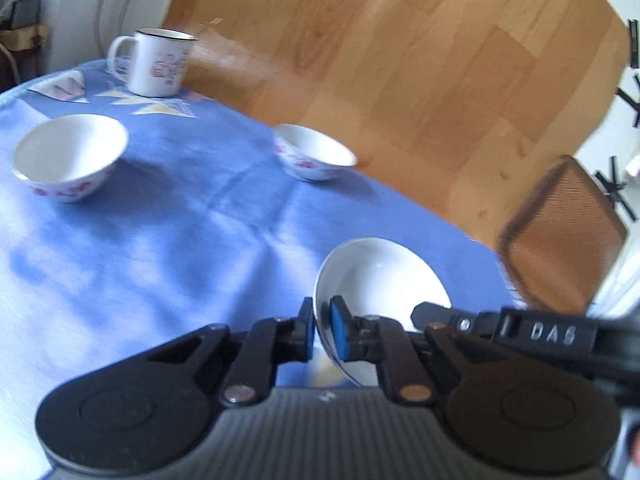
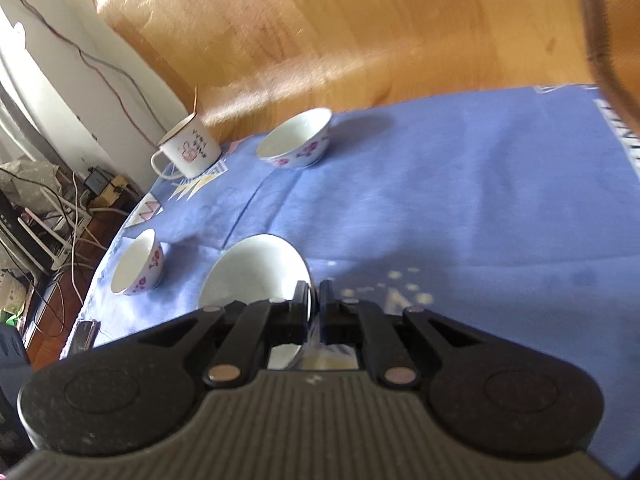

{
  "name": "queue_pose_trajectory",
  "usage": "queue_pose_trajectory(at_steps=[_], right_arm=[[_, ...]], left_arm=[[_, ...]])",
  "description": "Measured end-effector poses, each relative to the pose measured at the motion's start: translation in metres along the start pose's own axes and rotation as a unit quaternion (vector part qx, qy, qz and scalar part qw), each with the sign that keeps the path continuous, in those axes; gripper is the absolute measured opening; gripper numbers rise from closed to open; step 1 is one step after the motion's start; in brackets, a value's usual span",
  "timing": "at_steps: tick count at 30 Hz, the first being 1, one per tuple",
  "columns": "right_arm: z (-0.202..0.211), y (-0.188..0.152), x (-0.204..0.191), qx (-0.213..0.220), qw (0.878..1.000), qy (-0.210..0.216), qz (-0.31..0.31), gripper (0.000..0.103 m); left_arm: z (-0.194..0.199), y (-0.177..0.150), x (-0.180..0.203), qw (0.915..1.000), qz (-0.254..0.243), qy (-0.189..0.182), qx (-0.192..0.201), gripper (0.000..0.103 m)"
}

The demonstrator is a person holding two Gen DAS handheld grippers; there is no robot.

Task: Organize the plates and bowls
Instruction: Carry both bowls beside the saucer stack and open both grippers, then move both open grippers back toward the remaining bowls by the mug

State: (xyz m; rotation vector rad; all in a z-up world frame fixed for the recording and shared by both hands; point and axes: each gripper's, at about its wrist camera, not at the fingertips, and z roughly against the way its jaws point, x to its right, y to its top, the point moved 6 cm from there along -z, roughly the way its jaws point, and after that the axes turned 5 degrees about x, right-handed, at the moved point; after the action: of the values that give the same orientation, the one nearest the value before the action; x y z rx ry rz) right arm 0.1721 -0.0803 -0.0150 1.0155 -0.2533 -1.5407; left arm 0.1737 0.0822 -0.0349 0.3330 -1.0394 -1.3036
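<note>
A plain white plate [image 1: 376,276] is held tilted above the blue tablecloth [image 1: 160,232]. My left gripper [image 1: 322,330] is shut on its left rim. My right gripper [image 2: 315,300] is shut on the opposite rim of the same plate [image 2: 256,276], and its black body shows at the right of the left wrist view [image 1: 520,328]. Two white bowls with red flowers stand on the cloth, one at the left [image 1: 70,156] [image 2: 138,264] and one near the far edge [image 1: 314,152] [image 2: 296,138].
A white enamel mug [image 1: 154,62] [image 2: 188,150] stands at the table's far corner. A brown mesh chair back [image 1: 560,236] is beyond the right edge. Wooden floor [image 1: 400,60] lies beyond the table. Cables and clutter [image 2: 48,208] lie on the floor at the left.
</note>
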Motion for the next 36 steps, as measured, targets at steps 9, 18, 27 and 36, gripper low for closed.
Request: queue_pose_trajectory(at_steps=[9, 18, 27, 36], right_arm=[[0.096, 0.009, 0.086, 0.091, 0.992, -0.088, -0.022, 0.007], [0.147, -0.005, 0.152, 0.104, 0.980, -0.168, -0.039, 0.008], [0.147, -0.006, 0.165, 0.158, 0.959, -0.235, 0.011, 0.028], [0.175, 0.005, 0.139, 0.236, 0.945, -0.223, 0.036, 0.034]], left_arm=[[-0.029, -0.028, 0.127, 0.9920, -0.067, -0.094, -0.050, 0.009], [-0.057, -0.072, 0.207, 0.9773, -0.096, -0.143, -0.124, 0.010], [-0.077, -0.085, 0.218, 0.9763, -0.125, -0.113, -0.135, 0.033], [-0.050, -0.044, 0.166, 0.9878, -0.109, -0.085, -0.072, 0.039]])
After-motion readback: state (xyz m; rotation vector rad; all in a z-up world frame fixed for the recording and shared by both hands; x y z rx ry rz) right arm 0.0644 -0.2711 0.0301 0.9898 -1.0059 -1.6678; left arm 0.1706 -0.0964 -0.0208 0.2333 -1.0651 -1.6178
